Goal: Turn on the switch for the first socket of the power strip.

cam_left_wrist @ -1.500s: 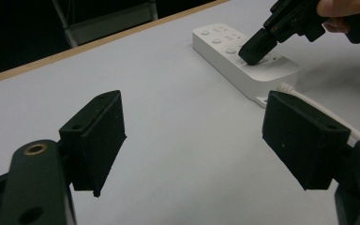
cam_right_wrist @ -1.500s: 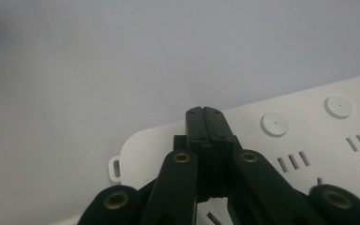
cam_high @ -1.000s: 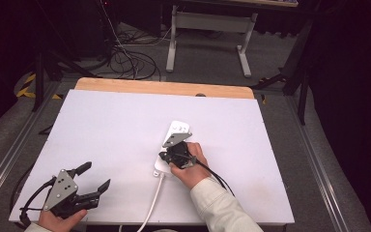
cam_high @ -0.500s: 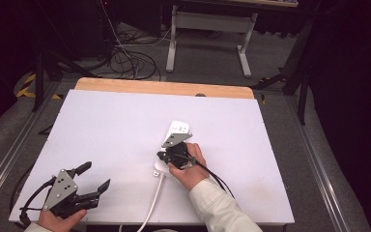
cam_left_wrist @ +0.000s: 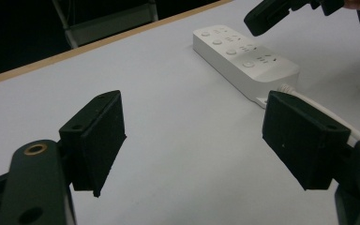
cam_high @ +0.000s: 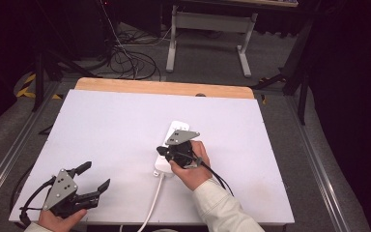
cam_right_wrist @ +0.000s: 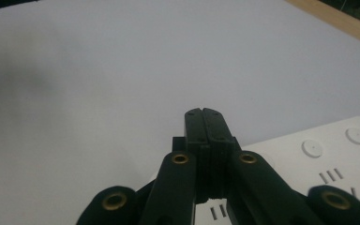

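High view: a white power strip (cam_high: 170, 147) is laid lengthwise near the middle of the table (cam_high: 101, 125), its cord (cam_high: 150, 205) run back toward the person's edge, so the sockets and buttons are kept within reach. The right claw (cam_high: 163, 151) is held over the strip's near half, jaws pressed together with nothing between them; a closed tip like this is judged suited to poking a switch rather than gripping. The left claw (cam_high: 92, 175) is parked at the near left corner, well apart from the strip, jaws spread wide and empty, probably kept out of the way. Left gripper view: both pads are seen wide apart over bare table, with the strip ahead between them and the cord exiting near the right pad; the other claw's tip (cam_left_wrist: 269, 16) is seen above the strip's button row. Right gripper view: jaws are seen fully shut, tip pointed past the strip's left edge; contact with the strip cannot be told.
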Demonstrator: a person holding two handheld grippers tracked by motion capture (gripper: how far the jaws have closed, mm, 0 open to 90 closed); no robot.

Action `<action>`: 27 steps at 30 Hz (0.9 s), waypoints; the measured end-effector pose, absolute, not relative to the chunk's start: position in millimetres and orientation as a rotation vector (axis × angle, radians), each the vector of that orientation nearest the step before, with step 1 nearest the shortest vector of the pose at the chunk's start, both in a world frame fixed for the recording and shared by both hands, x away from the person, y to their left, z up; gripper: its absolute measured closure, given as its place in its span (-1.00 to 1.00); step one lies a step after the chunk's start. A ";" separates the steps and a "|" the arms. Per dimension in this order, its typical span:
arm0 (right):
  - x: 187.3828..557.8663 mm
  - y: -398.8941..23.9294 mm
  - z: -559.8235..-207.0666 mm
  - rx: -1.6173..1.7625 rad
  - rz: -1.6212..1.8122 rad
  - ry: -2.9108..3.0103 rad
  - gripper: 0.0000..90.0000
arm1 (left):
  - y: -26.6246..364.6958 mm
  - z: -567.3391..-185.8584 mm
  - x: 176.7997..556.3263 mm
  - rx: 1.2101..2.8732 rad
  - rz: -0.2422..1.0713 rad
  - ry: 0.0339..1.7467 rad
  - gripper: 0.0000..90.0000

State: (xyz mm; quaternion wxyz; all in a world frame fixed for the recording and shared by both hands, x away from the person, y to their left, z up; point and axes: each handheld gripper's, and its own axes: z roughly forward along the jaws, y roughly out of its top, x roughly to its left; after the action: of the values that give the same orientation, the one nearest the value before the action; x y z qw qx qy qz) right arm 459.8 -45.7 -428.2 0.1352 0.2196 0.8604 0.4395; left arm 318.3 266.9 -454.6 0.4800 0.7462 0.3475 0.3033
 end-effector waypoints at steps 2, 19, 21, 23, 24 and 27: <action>458.9 -47.1 -423.6 0.631 1.295 2.478 1.00 | 266.8 -454.8 318.0 1.821 0.735 0.850 -0.51; 453.1 -56.3 -407.4 0.578 1.360 2.418 0.35 | 266.4 -454.6 317.9 1.819 0.737 0.848 -0.51; 451.9 -58.4 -405.0 0.611 1.353 2.410 0.13 | 266.4 -454.7 317.7 1.818 0.733 0.850 -0.51; 451.9 -61.3 -402.4 0.605 1.352 2.406 0.08 | 266.5 -454.7 317.5 1.817 0.732 0.852 -0.51; 451.5 -63.2 -400.8 0.604 1.357 2.395 0.03 | 266.4 -454.7 317.7 1.817 0.733 0.850 -0.51; 449.7 -69.6 -395.8 0.610 1.391 2.382 -0.16 | 266.6 -454.6 318.0 1.817 0.738 0.848 -0.51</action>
State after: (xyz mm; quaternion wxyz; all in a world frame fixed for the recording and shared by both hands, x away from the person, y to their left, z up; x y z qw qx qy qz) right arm 449.7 -69.6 -395.8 0.1575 0.2131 0.8328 0.4861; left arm 318.0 266.6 -454.6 0.4816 0.7454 0.3476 0.3028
